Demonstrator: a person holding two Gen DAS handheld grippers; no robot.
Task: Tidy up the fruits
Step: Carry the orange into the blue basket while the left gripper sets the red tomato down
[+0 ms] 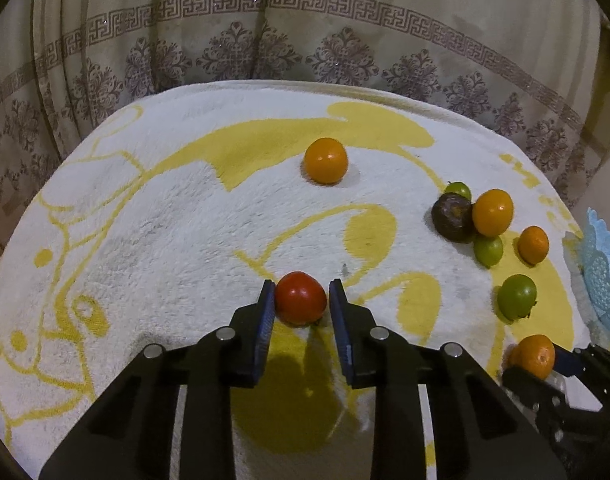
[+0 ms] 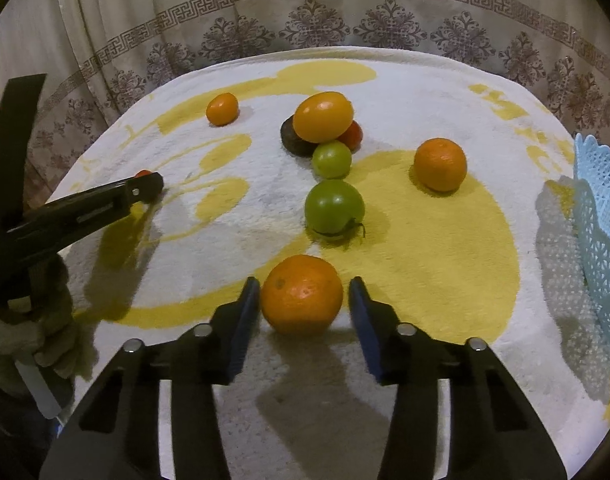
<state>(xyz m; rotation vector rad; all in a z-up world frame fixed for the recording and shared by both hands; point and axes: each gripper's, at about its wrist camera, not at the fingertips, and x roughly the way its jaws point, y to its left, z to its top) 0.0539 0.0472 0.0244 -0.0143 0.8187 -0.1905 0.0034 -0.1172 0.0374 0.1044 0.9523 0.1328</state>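
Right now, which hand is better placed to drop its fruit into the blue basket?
Right. Its gripper brackets the orange, and the blue basket stands on its side; the left gripper clamps a tomato farther away.

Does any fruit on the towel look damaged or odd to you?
Yes, one. The dark brown fruit in the cluster, touching a yellow-orange fruit, looks shrivelled and discoloured, perhaps spoiled. The other fruits look sound. The blue basket at the edge shows no fruit inside.

Black tool (image 1: 300, 299), blue pads (image 1: 267, 316), silver screws.

Left gripper (image 1: 301, 300) fingers nearly closed, right gripper (image 2: 304, 300) fingers wider, both angled downward, gloved hand (image 2: 29, 332)
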